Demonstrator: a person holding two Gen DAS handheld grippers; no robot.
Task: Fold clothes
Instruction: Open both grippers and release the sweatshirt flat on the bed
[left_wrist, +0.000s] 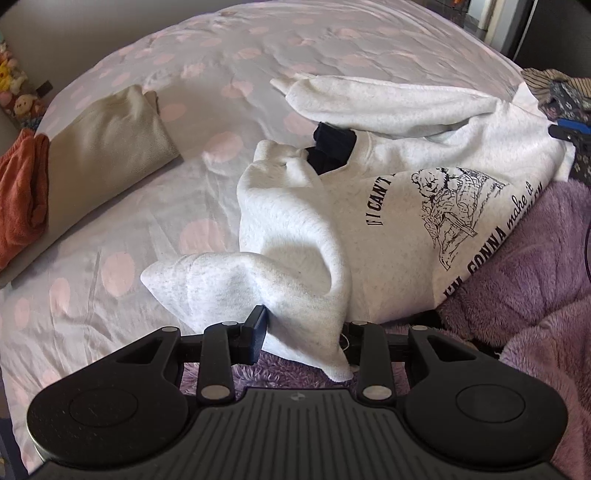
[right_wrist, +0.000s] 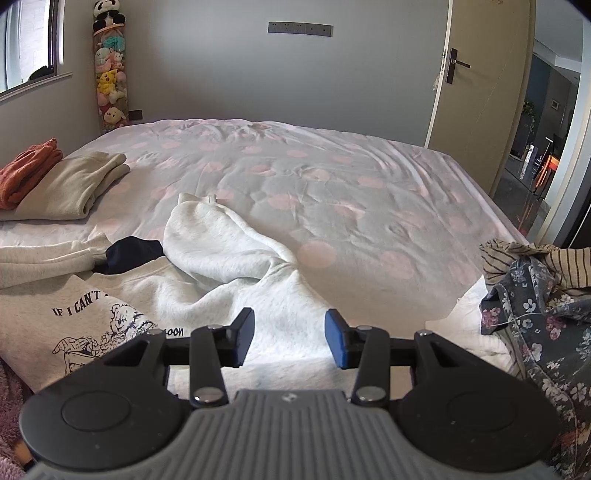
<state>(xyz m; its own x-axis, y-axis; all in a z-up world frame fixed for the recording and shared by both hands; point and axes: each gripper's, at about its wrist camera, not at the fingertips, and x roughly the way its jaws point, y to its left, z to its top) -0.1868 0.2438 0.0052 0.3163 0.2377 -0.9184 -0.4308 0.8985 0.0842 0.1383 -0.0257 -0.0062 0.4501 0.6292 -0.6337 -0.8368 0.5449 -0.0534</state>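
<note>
A light grey sweatshirt (left_wrist: 369, 206) with a bear print and black lettering lies crumpled on the polka-dot bed sheet (left_wrist: 155, 206), a dark lining showing at its collar. My left gripper (left_wrist: 303, 326) is closed on a bunched fold of its hem. The left finger presses the cloth, and the right finger is hidden behind it. In the right wrist view the sweatshirt (right_wrist: 229, 251) spreads under my right gripper (right_wrist: 290, 338), one sleeve trailing away across the bed. That gripper's jaws stand apart just above the fabric with nothing pinched between them.
A folded beige garment (left_wrist: 107, 147) and an orange one (left_wrist: 22, 195) lie at the left of the bed. A pile of floral and striped clothes (right_wrist: 535, 306) sits at the right edge. A purple fluffy blanket (left_wrist: 524, 295) covers the near side. A door (right_wrist: 484, 92) stands open beyond the bed.
</note>
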